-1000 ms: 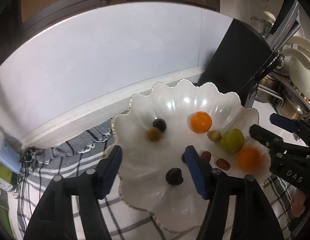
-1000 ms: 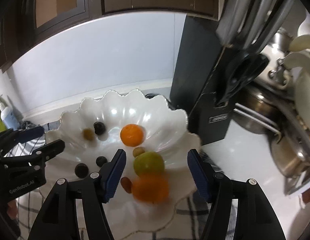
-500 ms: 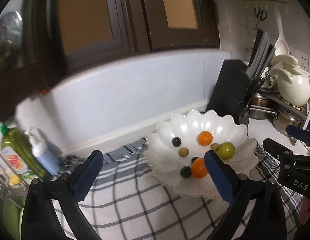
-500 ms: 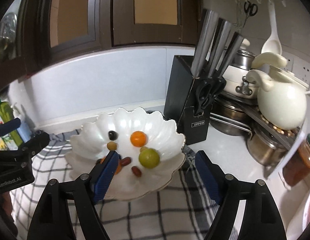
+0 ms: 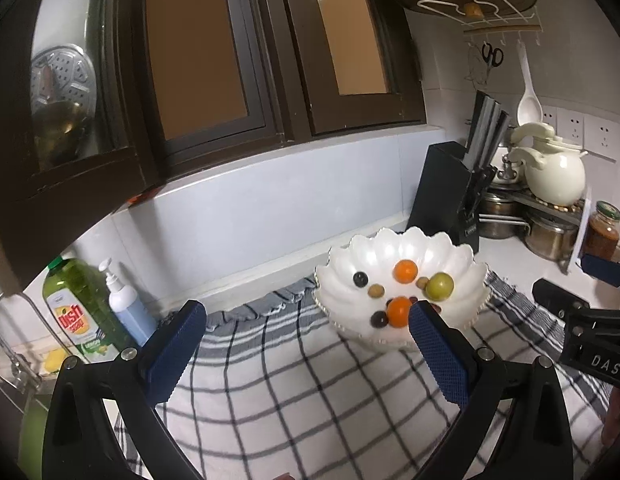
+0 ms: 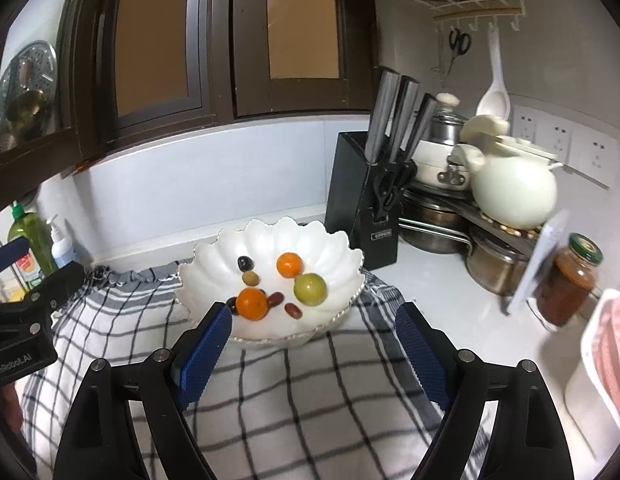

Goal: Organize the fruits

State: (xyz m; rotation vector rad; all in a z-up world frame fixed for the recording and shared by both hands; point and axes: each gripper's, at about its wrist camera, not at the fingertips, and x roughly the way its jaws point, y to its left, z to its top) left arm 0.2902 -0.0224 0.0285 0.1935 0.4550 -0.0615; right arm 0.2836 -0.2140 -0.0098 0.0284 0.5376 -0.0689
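Note:
A white scalloped bowl [image 5: 462, 258] [image 6: 318, 240] stands on a checked cloth. In it lie two oranges [image 5: 399, 311] [image 6: 251, 303], a green fruit [image 5: 439, 286] [image 6: 309, 289], dark grapes [image 6: 245, 263], a tan olive-like fruit [image 6: 251, 278] and red dates [image 6: 293, 311]. My left gripper [image 5: 306, 330] is open and empty, above the cloth, short of the bowl and to its left. My right gripper [image 6: 312, 330] is open and empty, just in front of the bowl. Each gripper shows at the edge of the other's view.
The checked cloth [image 5: 310, 392] [image 6: 294, 400] covers the counter. A black knife block [image 5: 446, 196] [image 6: 358, 200] stands behind the bowl. Pots, a cream kettle [image 6: 514, 188] and a jar [image 6: 566, 284] are at the right. Soap bottles [image 5: 76, 312] and a sink are at the left.
Both grippers have pulled back and up from the bowl, open and empty. The second orange now lies still in the bowl's front, after rolling left.

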